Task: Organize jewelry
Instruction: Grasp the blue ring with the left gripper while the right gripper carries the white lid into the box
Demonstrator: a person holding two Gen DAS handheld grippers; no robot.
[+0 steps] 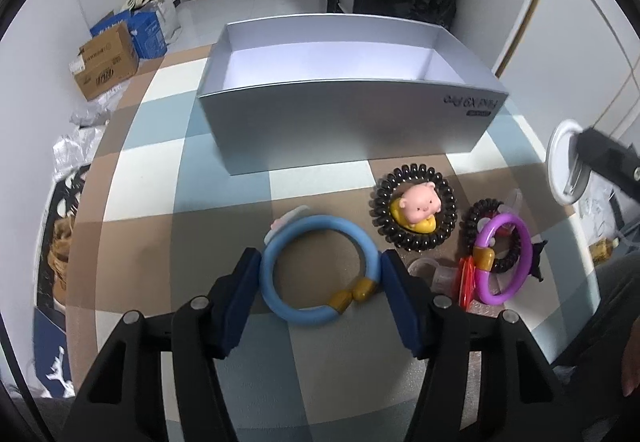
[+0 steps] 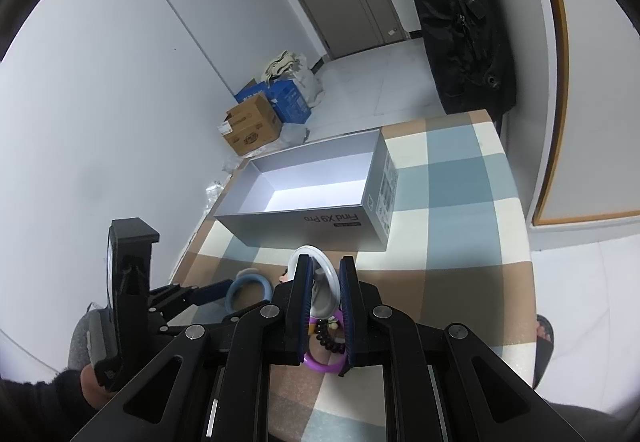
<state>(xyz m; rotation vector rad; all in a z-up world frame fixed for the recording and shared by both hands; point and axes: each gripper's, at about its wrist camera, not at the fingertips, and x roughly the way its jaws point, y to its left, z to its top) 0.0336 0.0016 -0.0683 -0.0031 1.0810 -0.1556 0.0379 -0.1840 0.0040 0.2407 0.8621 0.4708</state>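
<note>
1. At the far left of the left wrist view, cardboard boxes [image 1: 106, 59] and a blue carton [image 1: 149, 31] sit on the floor against the wall, beyond the edge of the checked tabletop [image 1: 224, 197].
2. The left gripper [image 1: 320, 274] is low over the tabletop with its jaws apart, one on each side of the blue bangle [image 1: 318, 268]. Both blue pads sit right against the ring's outer edge; whether they press on it cannot be told. The bangle lies flat and has two amber beads on its near-right arc.
3. Behind the bangle stands the open grey box [image 1: 352, 121], upright, its white inside bare as far as can be seen.
4. To the right of the bangle, a black coil hair tie [image 1: 414, 207] lies flat with a pink pig figure [image 1: 420, 207] resting inside its ring.
5. Further right is a small heap: a purple bangle [image 1: 504, 258] with an amber bead lies over a second black coil tie [image 1: 480, 213] and a red piece [image 1: 466, 284]; a clear plastic item lies just beside them.
6. At the right edge, the right gripper [image 2: 325, 296] is raised above the tabletop, jaws clamped on a white bangle [image 2: 324, 274], which stands on edge between the pads. In the right wrist view it hangs over the purple bangle, short of the grey box.
</note>
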